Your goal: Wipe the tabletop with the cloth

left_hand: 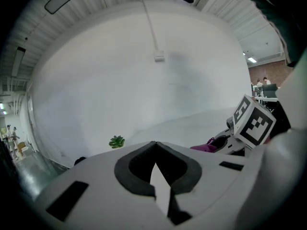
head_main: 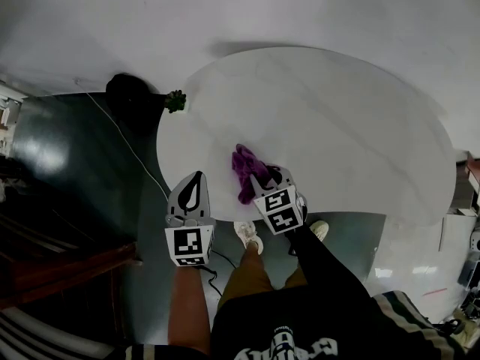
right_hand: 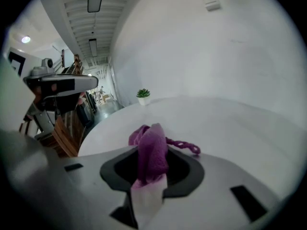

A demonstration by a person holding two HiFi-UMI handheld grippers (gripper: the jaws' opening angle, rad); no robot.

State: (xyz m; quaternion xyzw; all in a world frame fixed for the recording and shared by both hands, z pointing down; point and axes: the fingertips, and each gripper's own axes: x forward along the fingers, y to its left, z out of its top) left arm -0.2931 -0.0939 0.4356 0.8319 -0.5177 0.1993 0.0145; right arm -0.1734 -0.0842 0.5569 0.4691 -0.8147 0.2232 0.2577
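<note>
My right hand-held gripper (right_hand: 148,176) is clenched on the cloth (right_hand: 152,150). In the right gripper view the purple fabric is pinched between the two jaws and stands up bunched above them. A thin purple loop (right_hand: 184,145) trails off its right side towards the tabletop (right_hand: 230,123).

From the head view, the cloth (head_main: 244,172) sits over the white oval tabletop (head_main: 337,126), close to the near edge and left of its middle. It hangs in a crumpled clump just ahead of the right hand-held gripper (head_main: 262,180). I cannot tell whether the fabric is actually pressed against the surface.

My left hand-held gripper (head_main: 196,180) is beside the right one, at the near left edge of the tabletop, well apart from the cloth. In the left gripper view its jaws are closed together with nothing between them (left_hand: 156,169), pointing along the tabletop towards the wall.

A small green plant (head_main: 175,101) stands at the far left edge of the tabletop. A thin white cable (head_main: 127,145) runs across the dark floor (head_main: 67,156) beside it.
</note>
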